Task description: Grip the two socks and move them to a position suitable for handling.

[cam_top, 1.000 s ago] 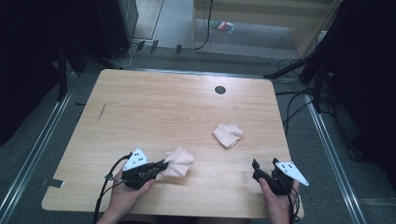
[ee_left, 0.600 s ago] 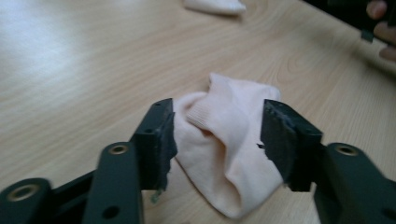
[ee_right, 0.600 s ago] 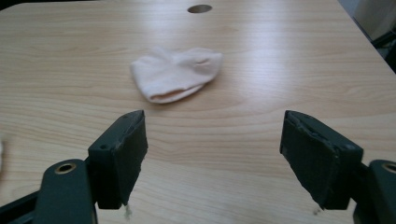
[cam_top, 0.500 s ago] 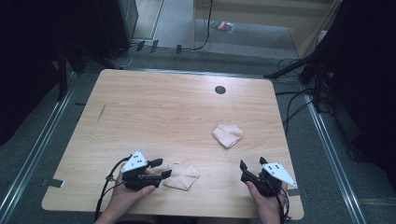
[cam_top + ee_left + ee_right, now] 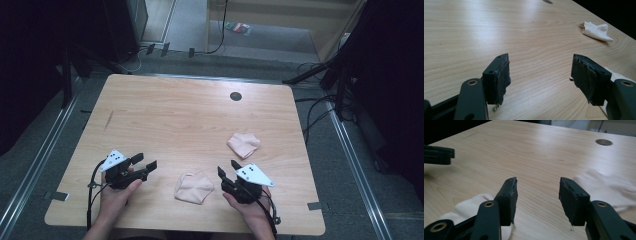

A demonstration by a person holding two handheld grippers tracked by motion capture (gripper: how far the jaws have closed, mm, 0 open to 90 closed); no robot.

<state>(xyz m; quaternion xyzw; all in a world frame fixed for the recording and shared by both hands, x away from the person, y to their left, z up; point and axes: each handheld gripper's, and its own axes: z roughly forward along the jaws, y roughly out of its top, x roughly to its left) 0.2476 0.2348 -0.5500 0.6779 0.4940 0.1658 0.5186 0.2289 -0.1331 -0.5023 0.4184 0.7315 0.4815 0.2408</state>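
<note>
We note the left gripper (image 5: 145,163) fingers (image 5: 499,77) standing apart, having just been opening, with only bare table (image 5: 175,115) between them. The near cloth (image 5: 194,187) lies released between both grippers; earlier the left one held it. The right gripper (image 5: 227,170) fingers (image 5: 509,197) have just been closing, apart, gripping nothing, now nearer that cloth. The far cloth (image 5: 244,144) is unmoved.

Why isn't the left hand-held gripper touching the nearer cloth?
Apart. High view: bare table separates the open left hand-held gripper from the nearer cloth.
</note>
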